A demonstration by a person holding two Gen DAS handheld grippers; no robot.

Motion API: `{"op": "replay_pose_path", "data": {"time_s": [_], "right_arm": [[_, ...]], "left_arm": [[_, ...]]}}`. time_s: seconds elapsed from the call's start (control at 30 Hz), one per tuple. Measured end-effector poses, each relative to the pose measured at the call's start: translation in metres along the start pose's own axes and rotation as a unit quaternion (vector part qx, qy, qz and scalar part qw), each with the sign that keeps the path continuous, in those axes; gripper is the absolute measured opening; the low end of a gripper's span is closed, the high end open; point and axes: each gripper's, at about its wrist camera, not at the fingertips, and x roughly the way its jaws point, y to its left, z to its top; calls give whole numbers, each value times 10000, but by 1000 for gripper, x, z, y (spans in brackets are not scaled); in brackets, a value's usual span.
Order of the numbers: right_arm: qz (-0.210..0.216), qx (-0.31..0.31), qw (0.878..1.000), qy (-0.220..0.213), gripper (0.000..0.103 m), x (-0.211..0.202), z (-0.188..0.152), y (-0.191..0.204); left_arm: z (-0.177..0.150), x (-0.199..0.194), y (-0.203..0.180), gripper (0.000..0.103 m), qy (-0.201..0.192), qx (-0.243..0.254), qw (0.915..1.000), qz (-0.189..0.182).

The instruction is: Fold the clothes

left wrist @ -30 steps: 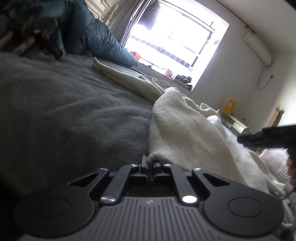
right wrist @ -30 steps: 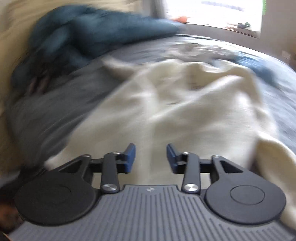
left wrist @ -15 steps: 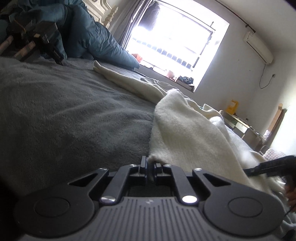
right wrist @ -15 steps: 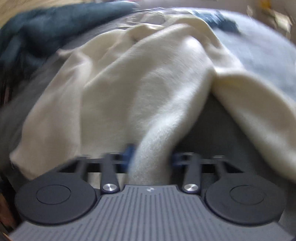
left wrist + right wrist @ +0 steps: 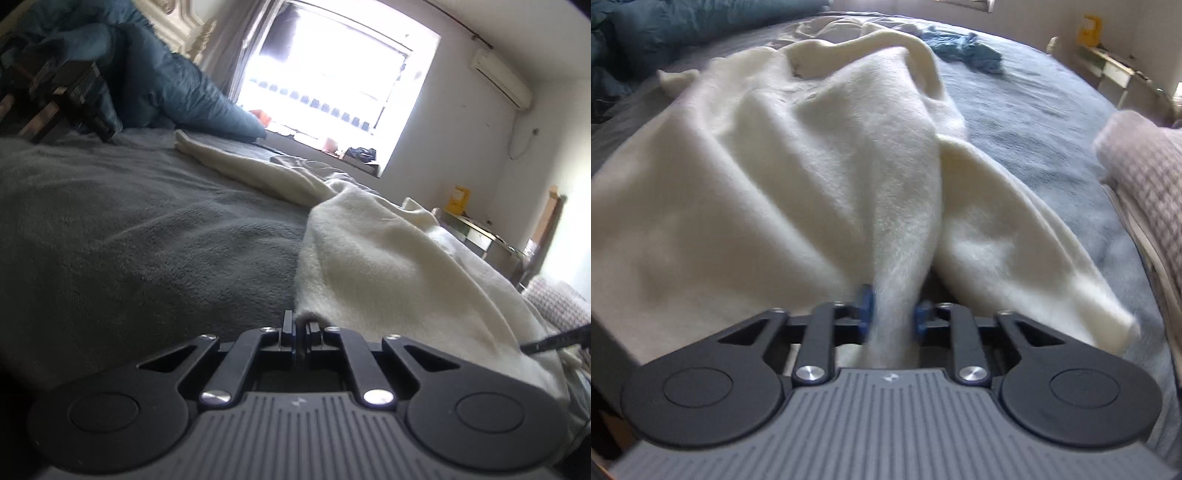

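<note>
— Tongs first: why are both gripping the cream fleece garment point(image 5: 798, 177)?
— Left tongs point(image 5: 300, 328) pinch its corner low on the grey blanket-covered bed point(image 5: 140, 236); right tongs point(image 5: 892, 310) clamp a bunched fold, probably to stretch it flat.

A cream fleece garment point(image 5: 768, 177) is lying rumpled across the bed. One fold is rising in a ridge. A sleeve is trailing away flat.

Grey bed point(image 5: 1034, 122) w/ cream garment point(image 5: 775, 166), blue cloth point(image 5: 964, 48), teal duvet point(image 5: 177, 92).
</note>
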Motion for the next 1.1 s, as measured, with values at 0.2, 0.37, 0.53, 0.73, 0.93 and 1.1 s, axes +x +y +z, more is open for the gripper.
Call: {"op": "replay_pose_path", "data": {"time_s": [0.2,0.37,0.53,0.73,0.93,1.1], "right_arm": [[-477,-94,9988,2,52,-39,1,-9],[-371,-9,9977,-572,52,-68,31,9],[1154,-175,9878,-1034,50,-50,70,79],[1552,-621,9836,-674,43,5,80,147],[1733,-818,9815,10,45,42,85,166],[1764,-990,9789,-302,46,19,146,172]], "left_arm": [[-3,-16,21,12,287,-89,9990,-344],[18,-32,40,29,84,-250,9992,-303],[45,1,35,45,252,-426,9961,-737],[46,53,18,40,711,-125,9957,-579],[29,56,27,22,634,-22,9929,-1009],[14,55,45,20,275,-149,9870,-1577]]}}
